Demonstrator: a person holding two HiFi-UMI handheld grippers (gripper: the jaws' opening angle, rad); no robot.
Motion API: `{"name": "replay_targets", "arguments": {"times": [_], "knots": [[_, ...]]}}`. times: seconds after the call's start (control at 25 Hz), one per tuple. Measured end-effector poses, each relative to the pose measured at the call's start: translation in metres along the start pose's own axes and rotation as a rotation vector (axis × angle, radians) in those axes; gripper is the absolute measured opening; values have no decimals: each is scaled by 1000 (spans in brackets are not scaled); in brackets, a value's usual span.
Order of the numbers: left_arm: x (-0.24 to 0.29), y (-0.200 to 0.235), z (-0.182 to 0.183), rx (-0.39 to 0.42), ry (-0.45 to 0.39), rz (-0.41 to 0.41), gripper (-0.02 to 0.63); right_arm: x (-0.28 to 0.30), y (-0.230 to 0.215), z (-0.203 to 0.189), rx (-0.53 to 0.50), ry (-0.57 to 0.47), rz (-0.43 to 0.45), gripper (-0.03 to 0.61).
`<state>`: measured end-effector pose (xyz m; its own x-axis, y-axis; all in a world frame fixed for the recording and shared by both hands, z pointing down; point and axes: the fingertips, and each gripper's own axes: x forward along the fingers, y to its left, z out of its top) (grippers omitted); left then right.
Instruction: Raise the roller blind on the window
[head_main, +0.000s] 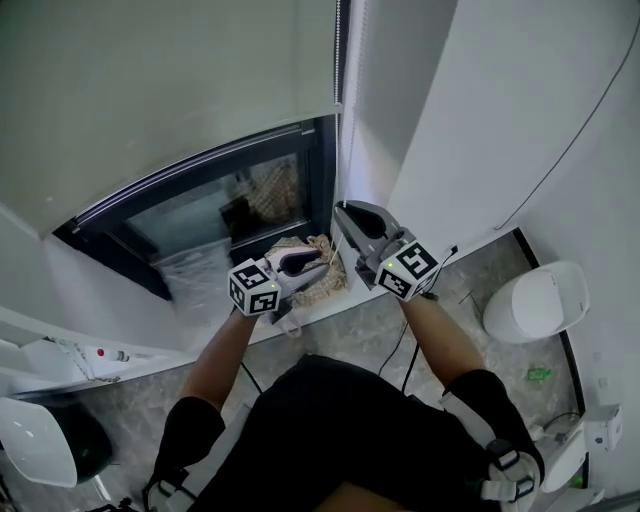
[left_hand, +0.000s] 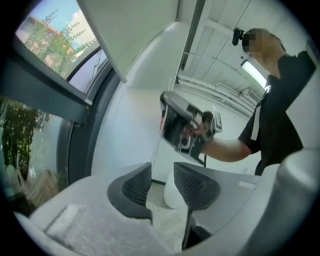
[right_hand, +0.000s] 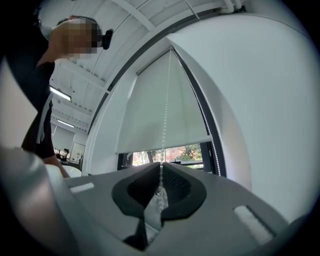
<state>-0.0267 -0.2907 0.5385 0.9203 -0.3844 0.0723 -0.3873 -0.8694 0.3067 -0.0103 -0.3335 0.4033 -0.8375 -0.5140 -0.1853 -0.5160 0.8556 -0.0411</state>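
The pale roller blind (head_main: 170, 90) covers the upper window, and dark glass (head_main: 215, 215) shows under its bottom bar. A bead chain (head_main: 339, 120) hangs along the window's right side. My right gripper (head_main: 341, 213) is shut on that chain. In the right gripper view the beads (right_hand: 166, 100) rise from the closed jaws (right_hand: 160, 171) to the blind (right_hand: 165, 115). My left gripper (head_main: 316, 260) sits lower left of the right one, by the sill, and is open. In the left gripper view its jaws (left_hand: 162, 182) hold nothing, and the right gripper (left_hand: 185, 127) is above them.
A white wall (head_main: 500, 120) stands close on the right. A beige woven thing (head_main: 325, 270) lies on the sill under the grippers. On the floor stand a white rounded bin (head_main: 535, 300), cables and a small green item (head_main: 540, 374). More white objects (head_main: 40, 440) stand at lower left.
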Motion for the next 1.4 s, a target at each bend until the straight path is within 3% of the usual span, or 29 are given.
{"name": "replay_targets", "arguments": {"times": [0.2, 0.4, 0.6, 0.72, 1.04, 1.2, 1.4], "knots": [[-15, 3, 100, 40, -197, -25, 146, -2, -2, 0, -8, 10, -1, 11], [-11, -31, 211, 143, -358, -122, 146, -1, 2, -2, 17, 6, 8, 11], [11, -69, 280, 233, -418, -223, 161, -3, 10, -1, 21, -1, 16, 11], [17, -77, 298, 258, -432, -240, 161, -6, 12, -1, 24, -3, 9, 11], [25, -75, 316, 209, -459, -265, 155, -15, 13, 0, 18, 5, 11, 12], [28, -71, 311, 241, -433, -209, 21, -15, 15, 1, 26, 0, 13, 12], [24, -70, 305, 208, -448, -203, 8, -19, 19, -4, 24, 9, 20, 12]]}}
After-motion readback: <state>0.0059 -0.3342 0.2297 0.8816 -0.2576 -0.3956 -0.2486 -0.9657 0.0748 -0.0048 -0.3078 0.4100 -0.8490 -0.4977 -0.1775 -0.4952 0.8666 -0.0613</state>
